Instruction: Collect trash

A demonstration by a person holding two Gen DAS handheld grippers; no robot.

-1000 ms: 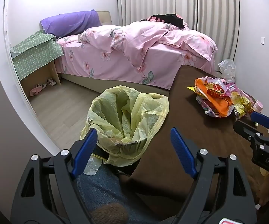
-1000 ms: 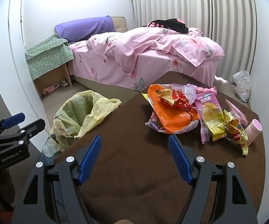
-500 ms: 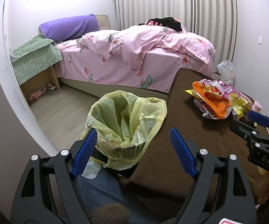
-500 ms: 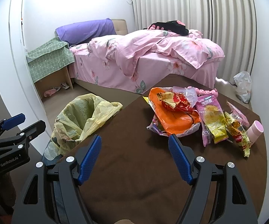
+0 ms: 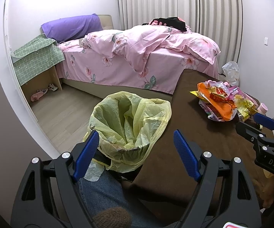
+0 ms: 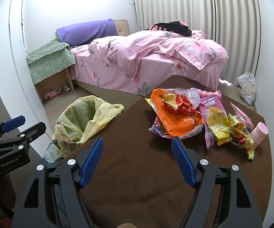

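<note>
A heap of snack wrappers (image 6: pixel 182 117) lies on the brown table (image 6: pixel 137 171): an orange bag, a red crumpled wrapper (image 6: pixel 178 103), a pink-and-yellow packet (image 6: pixel 213 121) and a red-yellow one (image 6: pixel 241 138). The same wrapper pile (image 5: pixel 220 102) shows at the right of the left wrist view. A bin lined with a yellow bag (image 5: pixel 129 125) stands at the table's left edge; the yellow bag (image 6: pixel 83 121) is open-mouthed. My left gripper (image 5: pixel 137 146) hovers open above the bin's near rim. My right gripper (image 6: pixel 137 153) is open over bare table, short of the wrappers. Both are empty.
A pink cup (image 6: pixel 258 133) lies on its side at the table's right. A pink bed (image 6: pixel 146 64) stands beyond, with a green-covered nightstand (image 6: pixel 51 62) to its left and a clear plastic bag (image 6: pixel 248 87) on the floor by the curtains. A denim-clad leg (image 5: pixel 102 191) is below the left gripper.
Both grippers have drawn back and risen slightly, so bin and wrappers sit a little farther off. Both stay open and empty.
</note>
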